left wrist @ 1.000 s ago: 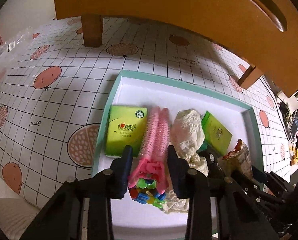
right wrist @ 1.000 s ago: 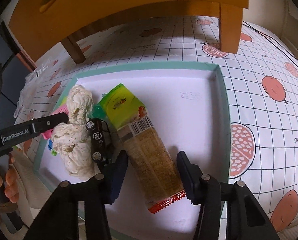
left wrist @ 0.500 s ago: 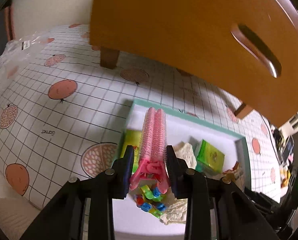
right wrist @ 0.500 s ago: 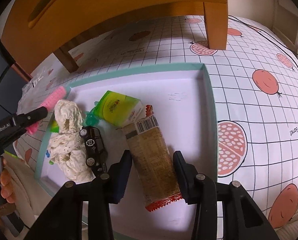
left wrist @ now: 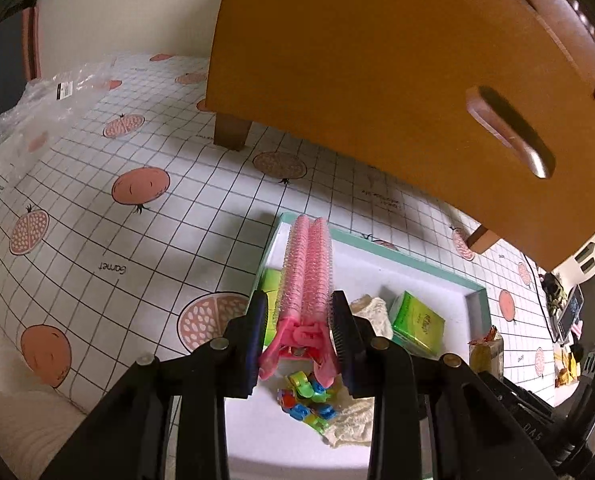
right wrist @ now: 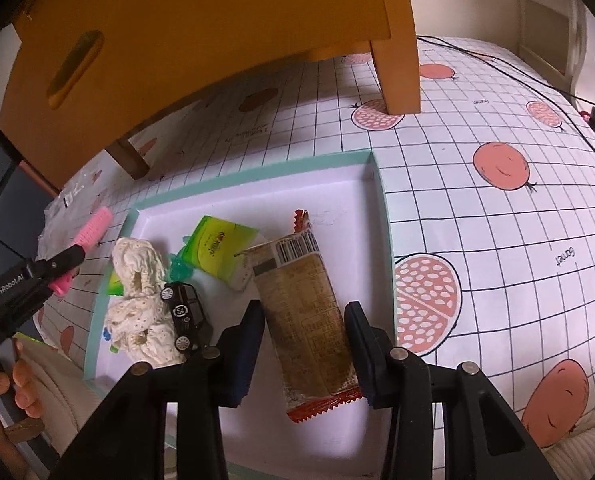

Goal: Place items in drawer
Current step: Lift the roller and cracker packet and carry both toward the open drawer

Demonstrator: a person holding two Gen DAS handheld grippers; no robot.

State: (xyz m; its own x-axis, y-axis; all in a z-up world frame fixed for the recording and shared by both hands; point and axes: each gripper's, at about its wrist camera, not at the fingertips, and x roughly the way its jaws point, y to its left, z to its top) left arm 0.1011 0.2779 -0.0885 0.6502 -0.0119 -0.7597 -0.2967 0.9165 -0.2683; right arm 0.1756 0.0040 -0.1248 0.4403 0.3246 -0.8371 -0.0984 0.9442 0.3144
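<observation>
Left gripper [left wrist: 299, 322]: clamped on the pink hair-roller clip [left wrist: 307, 268], held in the air above the left end of the tray [left wrist: 477, 292], near the drawer front [left wrist: 377, 80].

Right gripper [right wrist: 303, 322]: spread wide around the brown snack packet [right wrist: 303, 308], not gripping (packet flat on the tray floor).

Drawer: closed, as judged from the flush front; slot handle [left wrist: 509, 132] free.

Remaining in tray: two green tissue packs [left wrist: 417, 322], cream lace cloth [right wrist: 141, 276], black toy car [right wrist: 183, 312], small coloured clips [left wrist: 305, 396].

Advice for this step: needed to keep firm pressure on the clip, to carry it level, and to open the drawer first.
</observation>
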